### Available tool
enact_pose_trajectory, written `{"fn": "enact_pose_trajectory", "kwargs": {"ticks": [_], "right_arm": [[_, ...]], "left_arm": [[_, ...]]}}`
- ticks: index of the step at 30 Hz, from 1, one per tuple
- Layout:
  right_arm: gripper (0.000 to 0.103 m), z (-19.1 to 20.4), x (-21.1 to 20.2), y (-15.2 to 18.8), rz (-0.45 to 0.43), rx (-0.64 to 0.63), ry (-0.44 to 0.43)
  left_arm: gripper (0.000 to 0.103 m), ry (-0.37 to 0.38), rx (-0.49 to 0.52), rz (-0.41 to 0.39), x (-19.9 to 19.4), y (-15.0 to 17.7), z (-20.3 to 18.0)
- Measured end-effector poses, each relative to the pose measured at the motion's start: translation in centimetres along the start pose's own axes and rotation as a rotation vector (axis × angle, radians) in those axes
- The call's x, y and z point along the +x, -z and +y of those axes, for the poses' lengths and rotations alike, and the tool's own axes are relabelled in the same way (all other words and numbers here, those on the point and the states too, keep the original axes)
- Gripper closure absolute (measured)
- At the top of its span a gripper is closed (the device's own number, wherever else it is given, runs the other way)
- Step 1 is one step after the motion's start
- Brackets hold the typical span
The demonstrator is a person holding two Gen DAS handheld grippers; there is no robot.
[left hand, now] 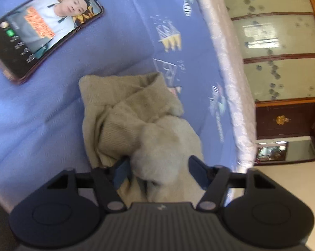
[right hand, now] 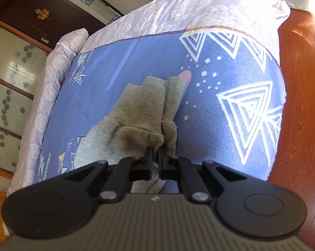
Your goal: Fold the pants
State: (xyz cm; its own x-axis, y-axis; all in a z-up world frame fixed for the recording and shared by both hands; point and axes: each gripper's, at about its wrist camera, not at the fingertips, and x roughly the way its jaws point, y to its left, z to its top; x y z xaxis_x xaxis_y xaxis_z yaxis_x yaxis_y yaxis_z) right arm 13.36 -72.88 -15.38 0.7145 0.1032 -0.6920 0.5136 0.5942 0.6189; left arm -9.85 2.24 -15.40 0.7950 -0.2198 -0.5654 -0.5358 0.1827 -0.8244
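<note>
The pants [left hand: 136, 113] are beige-grey knit with ribbed cuffs and lie bunched on a blue patterned bedspread [left hand: 53, 115]. In the left wrist view my left gripper [left hand: 157, 168] is open, its jaws wide apart on either side of a fluffy bunch of the fabric. In the right wrist view my right gripper [right hand: 155, 161] is shut on the pants [right hand: 145, 113] near the two ribbed leg cuffs, which stretch away from it over the bedspread [right hand: 220, 115].
A phone [left hand: 42, 27] with a lit screen lies on the bedspread at the upper left. A white quilted bed edge [left hand: 226, 62] borders the bedspread. A wardrobe [left hand: 282, 52] stands beyond. A wooden floor [right hand: 303, 83] lies right of the bed.
</note>
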Motion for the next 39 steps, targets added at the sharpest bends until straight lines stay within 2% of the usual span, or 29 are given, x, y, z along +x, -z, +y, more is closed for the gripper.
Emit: {"fn": "enact_pose_trajectory", "kwargs": {"ticks": [1,2,3,5,7,9,11,12,14,15,16,18,19,21,22,25,28,30,33,34,35,36,37,38,39], "right_arm": [[0.096,0.0,0.0,-0.1,0.002,0.0,0.002],[0.099,0.1,-0.1,-0.2,0.0,-0.004,0.008],[0.099,0.3,-0.3,-0.3,-0.009,-0.015,0.019],[0.1,0.8,-1.5,-0.7,-0.045,-0.041,0.011],[0.1,0.9,-3.4,-1.0,-0.092,-0.05,-0.051],[0.1,0.7,-4.5,-1.3,-0.12,-0.067,-0.086],[0.1,0.2,-4.5,-1.2,-0.118,-0.093,-0.048],[0.1,-0.3,-4.1,-1.0,-0.102,-0.095,-0.02],[0.1,-1.6,-3.2,-0.3,-0.068,-0.085,0.039],[0.099,-2.2,-2.8,0.1,-0.063,-0.081,0.062],[0.099,-2.6,-2.6,0.4,-0.064,-0.077,0.073],[0.098,-2.8,-2.8,0.6,-0.075,-0.055,0.076],[0.095,-2.6,-3.1,0.4,-0.083,-0.052,0.091],[0.077,-2.2,-4.1,-0.2,-0.113,-0.068,0.123],[0.074,-2.1,-4.7,-0.5,-0.137,-0.071,0.124],[0.073,-1.6,-6.4,-1.0,-0.204,-0.072,0.124],[0.073,-0.6,-6.7,-0.6,-0.221,-0.085,0.111],[0.073,0.2,-6.4,-0.1,-0.207,-0.098,0.089],[0.073,1.7,-5.9,1.2,-0.178,-0.13,0.063],[0.073,2.2,-5.7,1.7,-0.167,-0.146,0.057],[0.073,2.7,-5.5,2.2,-0.156,-0.167,0.055],[0.073,3.2,-5.3,2.7,-0.147,-0.191,0.06],[0.073,3.7,-5.1,3.2,-0.141,-0.22,0.07],[0.072,4.2,-4.8,3.7,-0.138,-0.248,0.085],[0.072,4.7,-4.5,4.0,-0.135,-0.273,0.1]], "left_arm": [[0.088,-0.015,-0.018,0.006,0.5,-0.4,0.1],[0.087,-0.003,-0.018,0.005,0.3,-0.6,-0.1],[0.088,0.028,0.025,-0.009,-0.3,-0.6,-0.8],[0.089,0.078,0.21,-0.057,-2.7,0.2,-3.5],[0.088,0.087,0.415,-0.106,-5.3,1.5,-5.7],[0.088,0.021,0.587,-0.132,-6.5,2.9,-6.9],[0.088,-0.102,0.679,-0.113,-5.8,3.7,-6.4],[0.087,-0.164,0.679,-0.087,-4.9,3.8,-5.5],[0.083,-0.28,0.617,-0.012,-2.4,3.5,-3.0],[0.071,-0.323,0.578,0.012,-1.4,3.4,-2.0],[0.064,-0.339,0.541,0.019,-0.8,3.3,-1.3],[0.061,-0.332,0.514,-0.001,-1.5,3.4,-1.3],[0.062,-0.332,0.52,-0.007,-2.0,3.5,-1.8],[0.061,-0.288,0.542,-0.037,-4.0,3.2,-2.9],[0.061,-0.251,0.547,-0.063,-5.1,2.8,-3.4],[0.058,-0.187,0.56,-0.162,-7.2,1.0,-5.4],[0.057,-0.255,0.646,-0.19,-5.0,-1.3,-7.5],[0.051,-0.3,0.711,-0.146,-1.2,-2.5,-8.5],[0.051,-0.356,0.752,-0.045,3.8,-3.8,-8.5],[0.053,-0.368,0.77,-0.003,5.6,-4.0,-8.1],[0.076,-0.385,0.782,0.027,6.7,-3.9,-7.4],[0.092,-0.406,0.783,0.051,7.6,-3.9,-7.3],[0.094,-0.397,0.78,0.062,7.7,-3.9,-7.3],[0.095,-0.383,0.79,0.007,6.9,-3.9,-8.1],[0.095,-0.382,0.813,-0.09,5.8,-4.0,-9.0]]}}
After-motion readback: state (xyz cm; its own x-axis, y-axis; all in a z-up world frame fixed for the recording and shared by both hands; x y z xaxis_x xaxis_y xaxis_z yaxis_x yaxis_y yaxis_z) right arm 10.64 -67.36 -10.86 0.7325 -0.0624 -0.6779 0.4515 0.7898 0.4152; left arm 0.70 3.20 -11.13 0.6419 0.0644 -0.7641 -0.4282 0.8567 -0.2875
